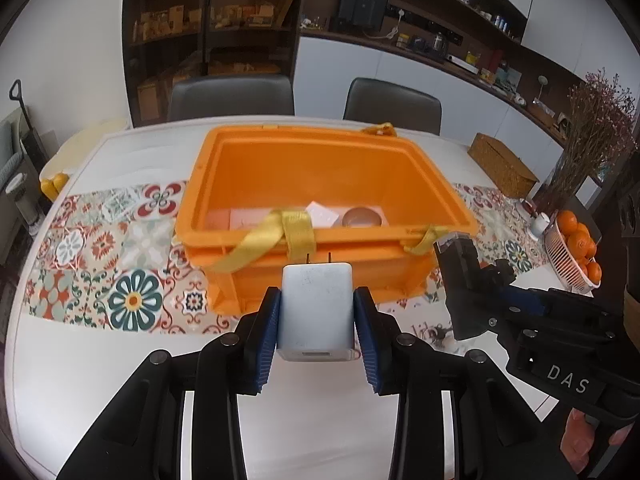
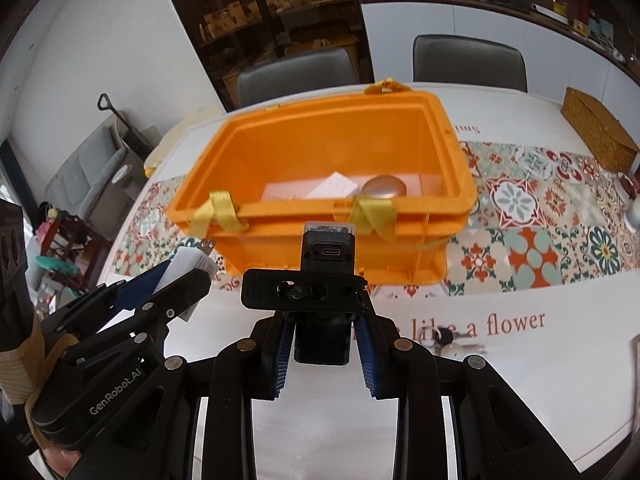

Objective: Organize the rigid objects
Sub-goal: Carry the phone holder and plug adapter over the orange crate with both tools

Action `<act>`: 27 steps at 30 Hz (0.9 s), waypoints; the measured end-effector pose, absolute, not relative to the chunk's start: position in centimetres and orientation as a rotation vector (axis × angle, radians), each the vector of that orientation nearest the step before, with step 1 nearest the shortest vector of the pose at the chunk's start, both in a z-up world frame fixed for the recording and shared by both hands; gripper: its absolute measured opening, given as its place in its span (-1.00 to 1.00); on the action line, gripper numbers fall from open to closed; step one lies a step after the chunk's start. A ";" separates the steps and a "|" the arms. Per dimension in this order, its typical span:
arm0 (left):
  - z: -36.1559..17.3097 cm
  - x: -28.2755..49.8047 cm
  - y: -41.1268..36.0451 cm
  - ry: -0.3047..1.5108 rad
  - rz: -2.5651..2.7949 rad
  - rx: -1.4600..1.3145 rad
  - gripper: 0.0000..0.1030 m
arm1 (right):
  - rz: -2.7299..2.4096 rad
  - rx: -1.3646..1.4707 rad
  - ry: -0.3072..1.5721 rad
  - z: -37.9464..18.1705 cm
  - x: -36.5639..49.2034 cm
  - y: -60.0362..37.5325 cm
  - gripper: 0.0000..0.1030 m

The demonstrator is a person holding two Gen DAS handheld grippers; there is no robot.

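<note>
An orange plastic crate [image 1: 320, 264] [image 2: 320, 248] with yellow straps stands on the table, holding a pink card, a white packet [image 1: 322, 213] and a round copper-coloured lid [image 1: 360, 216] [image 2: 384, 187]. My left gripper [image 1: 317, 316] is shut on a white plug-in charger [image 1: 316, 312], prongs toward the crate, held above the table in front of the near wall. My right gripper [image 2: 322, 344] is shut on a black device [image 2: 326, 280] with a USB-C port and a clip. In the left wrist view that device [image 1: 460, 280] hangs to the right; the right wrist view has the charger [image 2: 192, 268] at left.
A patterned tile runner [image 1: 100, 264] crosses the white table [image 2: 480, 400]. Keys [image 2: 448, 338] lie near the printed lettering. A woven box [image 1: 502, 164], a basket of oranges [image 1: 576, 248] and dried flowers stand at the right. Two grey chairs [image 1: 232, 98] sit behind the table.
</note>
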State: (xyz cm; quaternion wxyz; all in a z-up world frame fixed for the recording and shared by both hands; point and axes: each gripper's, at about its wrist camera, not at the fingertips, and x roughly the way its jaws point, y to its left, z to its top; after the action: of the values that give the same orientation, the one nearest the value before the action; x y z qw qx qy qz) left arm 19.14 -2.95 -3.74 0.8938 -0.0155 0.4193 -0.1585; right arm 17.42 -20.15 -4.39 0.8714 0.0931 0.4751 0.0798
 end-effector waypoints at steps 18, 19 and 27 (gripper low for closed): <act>-0.9 22.9 -3.9 0.789 -0.320 -0.015 -0.29 | 0.191 0.189 0.912 -1.6 20.9 -20.9 -0.41; -0.9 23.3 -3.9 0.789 -0.319 -0.014 -0.29 | 0.192 0.191 0.914 -1.6 21.3 -20.9 -0.42; -1.4 26.3 -4.5 0.803 -0.308 0.004 -0.29 | 0.190 0.184 0.935 -2.3 24.9 -21.1 -0.42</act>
State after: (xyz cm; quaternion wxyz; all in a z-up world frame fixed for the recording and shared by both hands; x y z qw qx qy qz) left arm 26.30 -4.48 -1.40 0.9090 0.0018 0.3892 -0.1493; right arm 24.94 -21.06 -2.29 0.8844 0.0882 0.4492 0.0913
